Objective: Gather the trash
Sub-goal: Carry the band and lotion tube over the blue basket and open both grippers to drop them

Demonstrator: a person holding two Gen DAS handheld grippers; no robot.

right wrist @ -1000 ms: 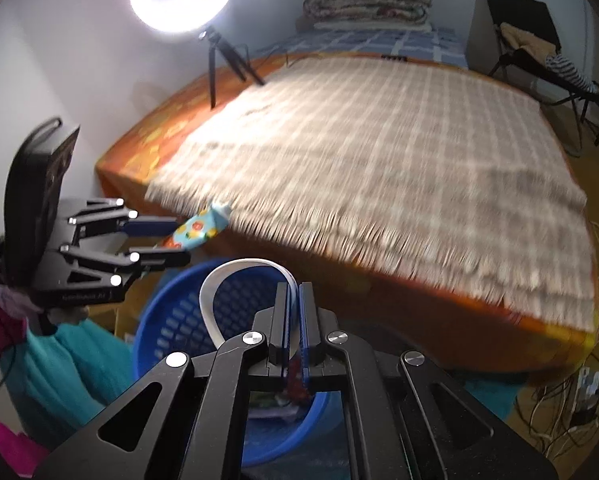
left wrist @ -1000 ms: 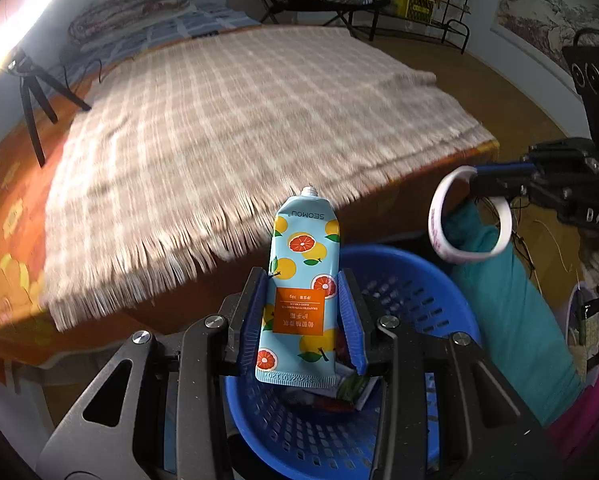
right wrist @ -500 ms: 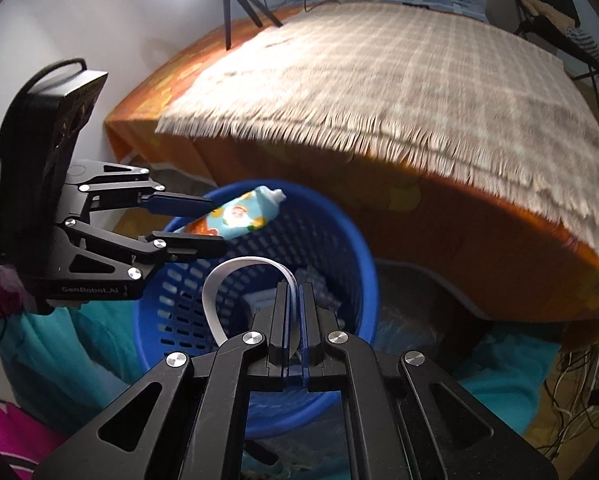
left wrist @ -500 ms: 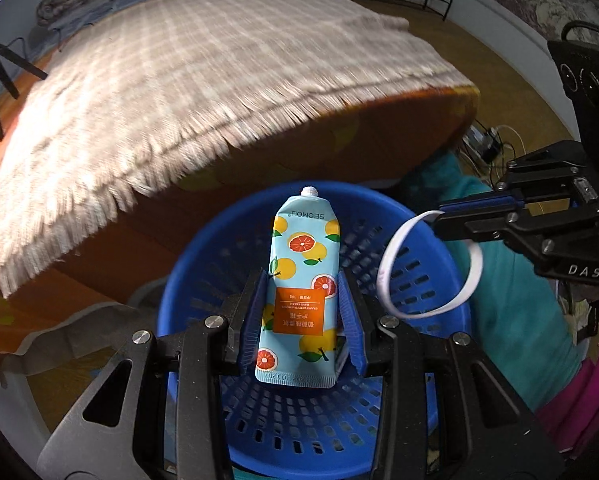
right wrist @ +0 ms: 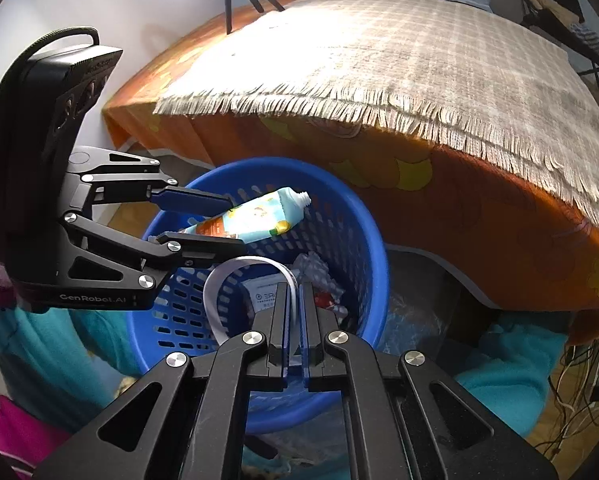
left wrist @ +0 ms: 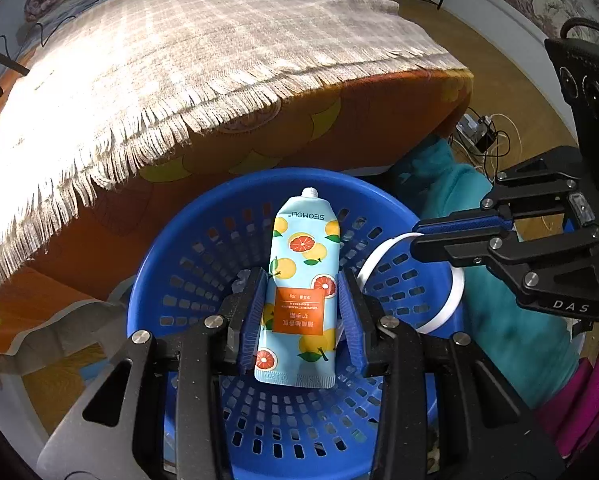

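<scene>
The left gripper (left wrist: 302,300) is closed on one tube (left wrist: 301,288), with its blue pads pressing the two sides of the tube's lower half. The tube is light blue with pictures of oranges and grapefruit slices. Near the cap it carries the word "SEOMOU", and on the orange label there are some lines of small Chinese writing, which I cannot read. The cap end points away from the gripper, and the tube is held in the air above the basket (left wrist: 171,264).

The right gripper (right wrist: 295,304) is closed on one white ring (right wrist: 235,272), which looks like a thin flat band bent into a loop. The jaws stand almost together, with only the band between them. The loop is also above the basket, just beside the tube.

On the body of the left gripper, seen from the right wrist view, the writing "GenRobot.AI" can be read. On the right gripper, seen from the left wrist view, the letters "DAS" are visible.

There is one blue plastic basket with many slots in its wall. It stands on the floor just beside the bed (right wrist: 439,184). Inside it lie some pieces of trash (right wrist: 319,280): a white package with a few dark letters too small to read, something clear like bubble wrap, and something red. I cannot count them exactly.

One checked blanket (left wrist: 203,48) with a fringe covers the bed, over an orange sheet with yellow fruit shapes.
</scene>
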